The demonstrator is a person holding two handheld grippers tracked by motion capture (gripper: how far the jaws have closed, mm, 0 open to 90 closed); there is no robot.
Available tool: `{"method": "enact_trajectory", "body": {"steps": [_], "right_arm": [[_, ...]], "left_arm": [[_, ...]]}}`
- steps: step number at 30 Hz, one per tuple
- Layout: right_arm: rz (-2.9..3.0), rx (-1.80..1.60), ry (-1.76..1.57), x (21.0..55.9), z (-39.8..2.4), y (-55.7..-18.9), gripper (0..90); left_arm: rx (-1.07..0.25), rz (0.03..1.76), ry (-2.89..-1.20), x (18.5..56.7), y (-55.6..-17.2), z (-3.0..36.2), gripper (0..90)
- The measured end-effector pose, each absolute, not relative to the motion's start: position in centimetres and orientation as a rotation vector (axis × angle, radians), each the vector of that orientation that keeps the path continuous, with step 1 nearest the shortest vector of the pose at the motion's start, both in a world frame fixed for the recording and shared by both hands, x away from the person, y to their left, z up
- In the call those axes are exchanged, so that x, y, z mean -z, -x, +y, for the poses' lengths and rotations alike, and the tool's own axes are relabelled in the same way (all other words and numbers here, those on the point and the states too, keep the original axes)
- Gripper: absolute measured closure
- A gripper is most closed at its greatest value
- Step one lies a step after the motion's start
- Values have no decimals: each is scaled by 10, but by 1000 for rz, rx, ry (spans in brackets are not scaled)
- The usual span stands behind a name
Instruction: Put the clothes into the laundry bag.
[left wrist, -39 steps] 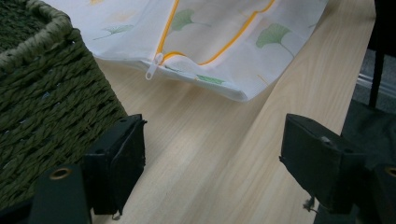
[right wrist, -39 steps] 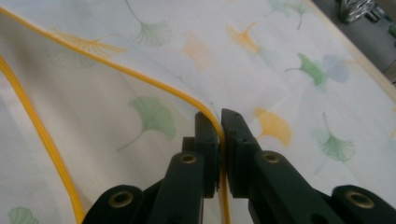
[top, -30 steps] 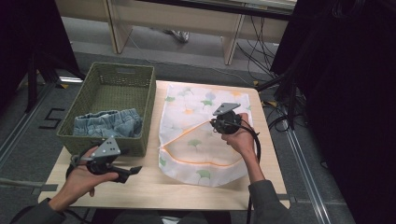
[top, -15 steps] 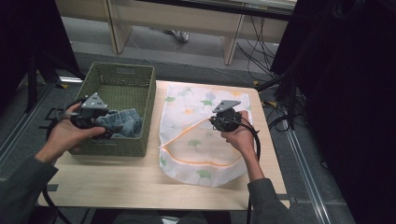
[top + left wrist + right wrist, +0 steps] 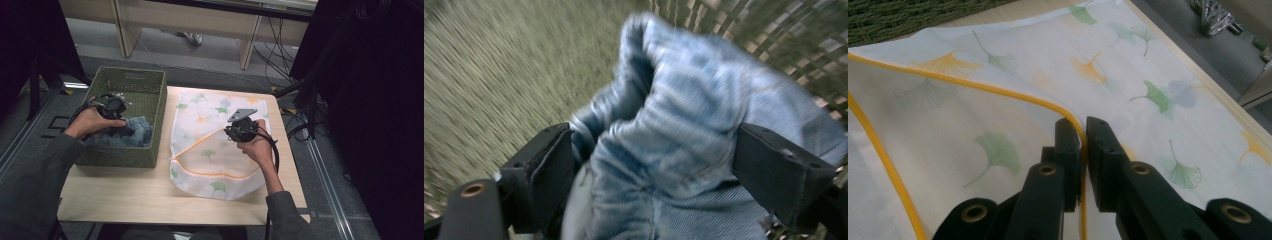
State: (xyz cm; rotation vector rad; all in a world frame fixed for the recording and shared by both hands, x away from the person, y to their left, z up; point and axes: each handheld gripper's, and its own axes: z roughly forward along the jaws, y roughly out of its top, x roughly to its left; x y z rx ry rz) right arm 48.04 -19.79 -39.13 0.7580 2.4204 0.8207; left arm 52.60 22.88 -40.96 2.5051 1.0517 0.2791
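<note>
On the table (image 5: 125,195) the big leaf-print laundry bag (image 5: 220,150) lies flat across the right half, its orange-trimmed mouth gaping toward seven o'clock. At nine o'clock from it stands the green woven basket (image 5: 131,85), and in its near end sits the bundle of jeans (image 5: 135,134).

The left gripper (image 5: 111,106) is down inside the basket, at ten o'clock of the jeans in the high view. Its own camera shows the jaws spread wide, having just been opening, with a thick fold of the jeans (image 5: 674,150) bulging up between them; the cloth brushes the left pad, but whether either pad presses is hard to tell, because that picture is smeared with blur.

The right gripper (image 5: 242,131) sits over the middle of the bag, jaws nearly together and pinched on the orange trim (image 5: 998,92) of the mouth, which runs off toward ten o'clock.

The person's hand covers much of the left gripper from above, and the basket wall hides the lower part of the jeans.
</note>
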Motion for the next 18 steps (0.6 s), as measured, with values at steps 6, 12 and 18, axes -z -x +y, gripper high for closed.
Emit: {"method": "enact_trajectory", "body": {"steps": [6,12,18], "right_arm": [[2436,-805,-743,392,-196,-479,846],[2437,-798,-728,393,-195,-479,845],[2445,-792,-728,394,-194,-479,843]], "left_arm": [[-270,1111,-2526,419,-534,237,144],[-210,1062,-2668,432,-529,249,165],[-117,956,-2657,438,-530,251,143]]}}
